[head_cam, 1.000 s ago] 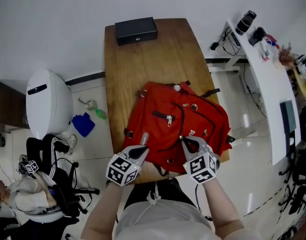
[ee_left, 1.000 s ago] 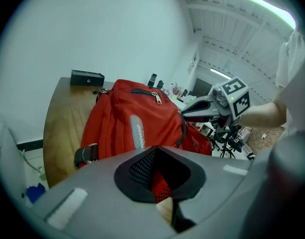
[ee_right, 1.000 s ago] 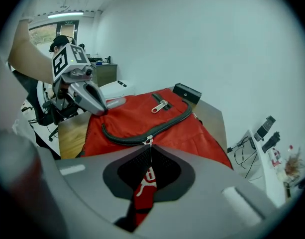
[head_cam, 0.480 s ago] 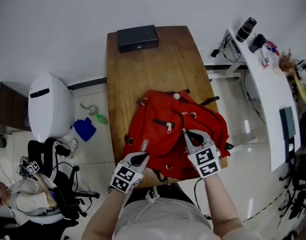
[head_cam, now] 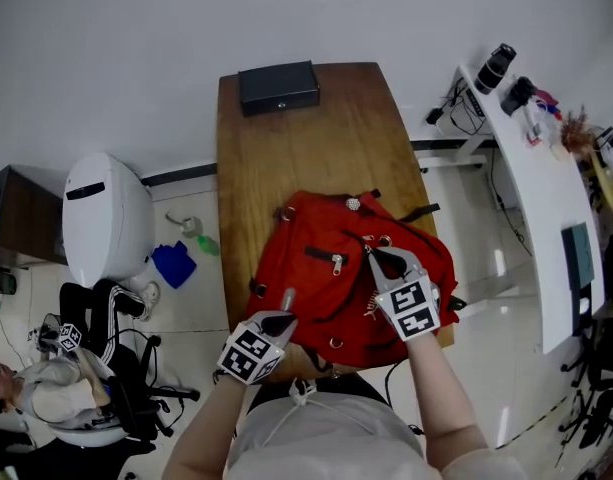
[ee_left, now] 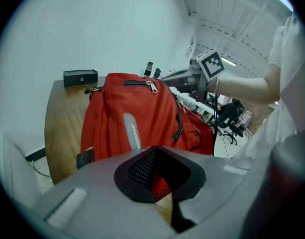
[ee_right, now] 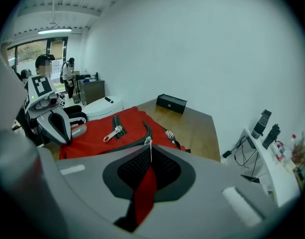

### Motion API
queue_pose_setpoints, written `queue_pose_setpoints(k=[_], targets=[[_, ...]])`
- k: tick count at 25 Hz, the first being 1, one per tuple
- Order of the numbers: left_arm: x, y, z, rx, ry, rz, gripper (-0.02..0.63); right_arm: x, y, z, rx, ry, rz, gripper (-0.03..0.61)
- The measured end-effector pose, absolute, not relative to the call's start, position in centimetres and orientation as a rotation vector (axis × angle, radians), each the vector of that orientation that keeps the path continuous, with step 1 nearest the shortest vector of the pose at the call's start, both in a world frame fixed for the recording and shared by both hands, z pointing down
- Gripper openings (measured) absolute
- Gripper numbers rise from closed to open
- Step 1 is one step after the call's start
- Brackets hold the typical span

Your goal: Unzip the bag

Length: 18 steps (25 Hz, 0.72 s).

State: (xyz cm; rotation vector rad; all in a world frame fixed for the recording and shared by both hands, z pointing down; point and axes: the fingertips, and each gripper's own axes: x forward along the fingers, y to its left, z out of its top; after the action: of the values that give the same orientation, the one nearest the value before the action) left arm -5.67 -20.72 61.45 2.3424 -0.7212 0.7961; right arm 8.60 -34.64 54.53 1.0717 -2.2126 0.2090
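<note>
The near edge of the red backpack [head_cam: 321,293] was hidden in the head view under the two grippers and the person's torso, which also covered the near end of the wooden table [head_cam: 306,158]; the slider at the end of the dark zipper track [ee_right: 138,139] could not be made out, nor whether that track stood open; in the left gripper view the bag's near hem disappeared behind the grey jaws. The left gripper [head_cam: 284,308] sat at the backpack's near left corner, its jaws clenched together with red fabric and black mesh of the bag pinched between them. The right gripper [head_cam: 384,261] was over the bag's right half, raised a little above it; its jaws were closed on a red pull tab [ee_right: 145,193], from which a thin metal link ran up to the zipper track. The backpack lay on the near half of the table, front face up, its front-pocket zipper pull [head_cam: 336,262] lying loose between the two grippers; a black box [head_cam: 278,86] stood at the table's far end, well apart from the bag.
</note>
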Motion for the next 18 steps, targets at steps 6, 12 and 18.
queue_pose_setpoints(k=[6,12,18], targets=[[-5.5,-20.7,61.5,2.317,-0.705,0.787,0.006,8.5,-35.6,54.6,1.060,-2.239,0.251,0.026],[-5.8,-20.5,61.4,2.294,-0.710,0.739,0.006,10.4,-35.1,52.3,1.195,-2.273,0.182,0.045],[-7.3,-20.9,58.6,2.375,-0.811,0.663,0.006,13.0,-33.1,48.8,1.367,-2.347,0.258,0.008]])
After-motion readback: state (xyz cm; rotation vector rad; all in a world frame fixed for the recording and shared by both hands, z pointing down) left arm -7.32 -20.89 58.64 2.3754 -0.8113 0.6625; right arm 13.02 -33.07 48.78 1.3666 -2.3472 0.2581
